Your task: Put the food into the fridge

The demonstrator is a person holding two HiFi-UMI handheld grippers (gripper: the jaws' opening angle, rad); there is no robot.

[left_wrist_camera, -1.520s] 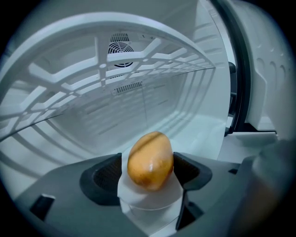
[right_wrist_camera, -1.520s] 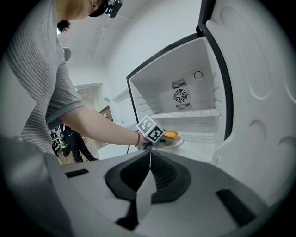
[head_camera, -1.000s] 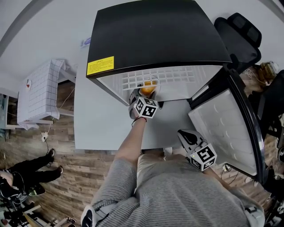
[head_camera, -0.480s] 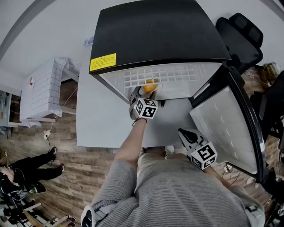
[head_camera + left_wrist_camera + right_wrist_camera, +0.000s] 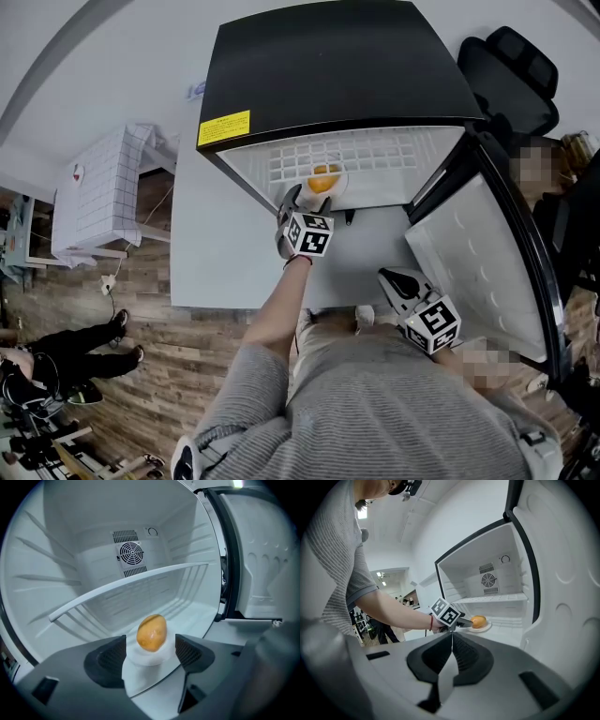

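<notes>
A round orange-yellow piece of food lies on a small white plate. My left gripper is shut on the plate's near rim and holds it level just inside the open fridge, above the bottom floor and below the wire shelf. In the head view the food and the left gripper are at the fridge's opening. The right gripper view shows the plate, the food and the left gripper from the side. My right gripper is shut and empty, held back near my body.
The fridge door stands swung open on the right. The fridge's inside is bare, with a fan grille on the back wall. A black office chair is behind the fridge, a white table is to the left, and a person is on the floor side at lower left.
My left gripper has carried the plate with the food a little further into the fridge. The right gripper has stayed where it was.
</notes>
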